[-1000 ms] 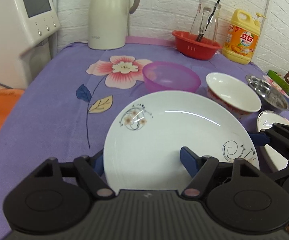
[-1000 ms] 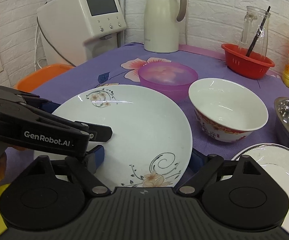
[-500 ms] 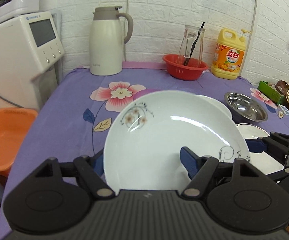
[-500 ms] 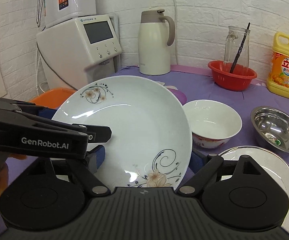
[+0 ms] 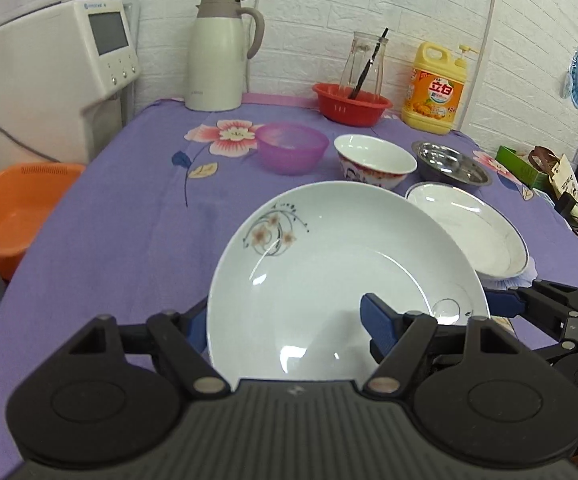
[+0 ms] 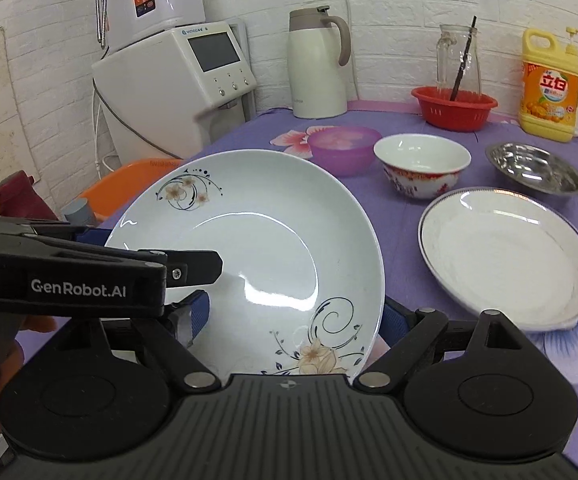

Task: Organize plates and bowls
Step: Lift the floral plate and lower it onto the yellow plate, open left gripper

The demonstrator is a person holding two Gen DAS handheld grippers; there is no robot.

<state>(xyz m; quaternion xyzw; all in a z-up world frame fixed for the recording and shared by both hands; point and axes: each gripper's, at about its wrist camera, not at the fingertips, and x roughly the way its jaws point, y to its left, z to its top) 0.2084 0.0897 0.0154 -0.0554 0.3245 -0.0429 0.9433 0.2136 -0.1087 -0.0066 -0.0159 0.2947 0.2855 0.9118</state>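
A white flower-patterned plate (image 5: pixel 329 272) (image 6: pixel 257 248) is held in the air above the purple tablecloth. My left gripper (image 5: pixel 285 324) is shut on its near rim, and my right gripper (image 6: pixel 295 316) is shut on its opposite rim. A second white plate with a dark rim (image 5: pixel 473 228) (image 6: pixel 505 256) lies on the table to the right. Behind stand a pink plastic bowl (image 5: pixel 291 152) (image 6: pixel 345 146), a white bowl with red pattern (image 5: pixel 373 160) (image 6: pixel 421 164) and a steel bowl (image 5: pixel 451 162) (image 6: pixel 537 168).
At the back stand a thermos jug (image 5: pixel 219 54), a red basket (image 5: pixel 351 104) with a glass bottle, and a yellow detergent bottle (image 5: pixel 435 88). A white appliance (image 5: pixel 49 76) and an orange basin (image 5: pixel 13 208) are left of the table.
The flower-patterned plate was lifted off the table by both grippers and carried back and up. The bowls behind it are in full view now.
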